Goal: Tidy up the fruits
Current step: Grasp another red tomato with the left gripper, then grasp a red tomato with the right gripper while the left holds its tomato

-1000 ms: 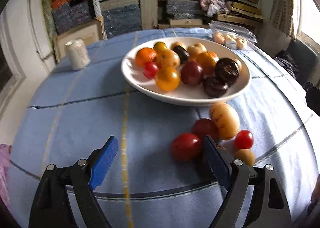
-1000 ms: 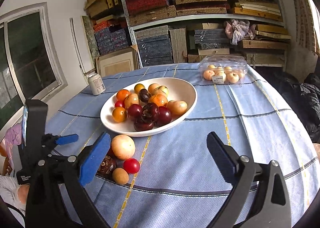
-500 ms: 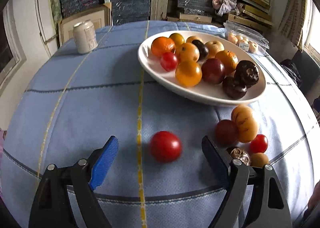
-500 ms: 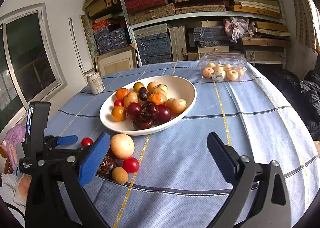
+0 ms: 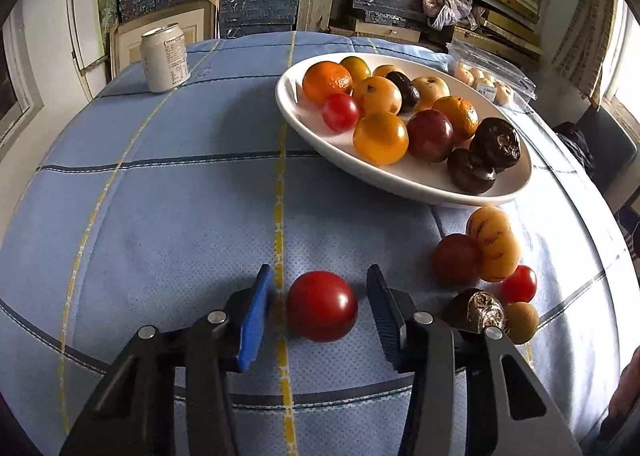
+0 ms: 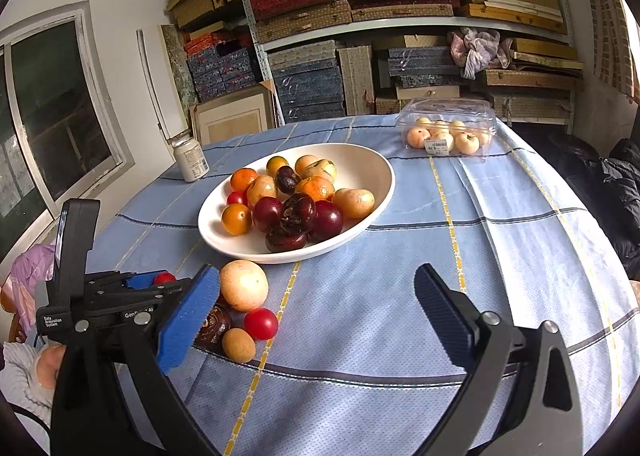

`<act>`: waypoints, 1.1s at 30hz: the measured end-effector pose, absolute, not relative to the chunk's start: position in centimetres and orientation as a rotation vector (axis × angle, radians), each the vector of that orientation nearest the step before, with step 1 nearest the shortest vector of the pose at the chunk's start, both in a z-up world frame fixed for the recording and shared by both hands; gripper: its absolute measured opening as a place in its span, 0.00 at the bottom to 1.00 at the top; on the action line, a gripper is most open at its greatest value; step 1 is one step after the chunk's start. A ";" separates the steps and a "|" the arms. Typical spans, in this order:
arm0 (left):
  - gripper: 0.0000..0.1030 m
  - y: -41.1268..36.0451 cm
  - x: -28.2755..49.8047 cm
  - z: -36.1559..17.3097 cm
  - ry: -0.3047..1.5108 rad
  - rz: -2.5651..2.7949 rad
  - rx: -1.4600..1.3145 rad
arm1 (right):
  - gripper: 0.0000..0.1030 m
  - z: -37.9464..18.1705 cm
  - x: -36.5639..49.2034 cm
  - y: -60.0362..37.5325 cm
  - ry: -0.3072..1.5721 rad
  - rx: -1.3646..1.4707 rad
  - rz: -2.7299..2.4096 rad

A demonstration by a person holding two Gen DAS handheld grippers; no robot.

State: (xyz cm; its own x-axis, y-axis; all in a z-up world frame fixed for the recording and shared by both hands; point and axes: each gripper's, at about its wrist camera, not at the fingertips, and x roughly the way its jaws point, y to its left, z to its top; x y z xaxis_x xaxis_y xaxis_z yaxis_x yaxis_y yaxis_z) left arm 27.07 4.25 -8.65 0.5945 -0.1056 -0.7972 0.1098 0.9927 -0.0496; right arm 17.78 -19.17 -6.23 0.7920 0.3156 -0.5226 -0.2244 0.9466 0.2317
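On blue checked cloth [image 5: 160, 215], left gripper [image 5: 318, 306] jaws closing around a glossy round red tomato [image 5: 322, 306], not yet touching.

Only readable bit is on the left gripper [image 6: 150, 280] seen from the right camera: white print saying "Data Acquisition System" plus "Gen" and a few more letters I can't read. The can [image 5: 165, 57] and the plastic box's sticker [image 6: 436, 145] have print too small to read.

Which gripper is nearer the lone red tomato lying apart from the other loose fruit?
Left. The left gripper straddles the red tomato, jaws closing, pads not yet touching. The right gripper hangs open over bare cloth, well to the tomato's right.
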 end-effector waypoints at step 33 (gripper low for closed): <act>0.30 5.9 25.0 -7.7 0.873 -0.019 0.022 | 0.93 -9.5 19.3 -15.9 0.744 -0.014 0.309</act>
State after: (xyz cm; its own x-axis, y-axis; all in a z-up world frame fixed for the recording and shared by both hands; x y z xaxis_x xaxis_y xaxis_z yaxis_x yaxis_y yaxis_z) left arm 24.96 5.93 -7.71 0.6427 -0.0076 -0.7661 0.0252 0.9996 0.0113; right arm 19.33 -15.89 -9.55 0.6923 0.2720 -0.6684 -0.2816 0.9546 0.0967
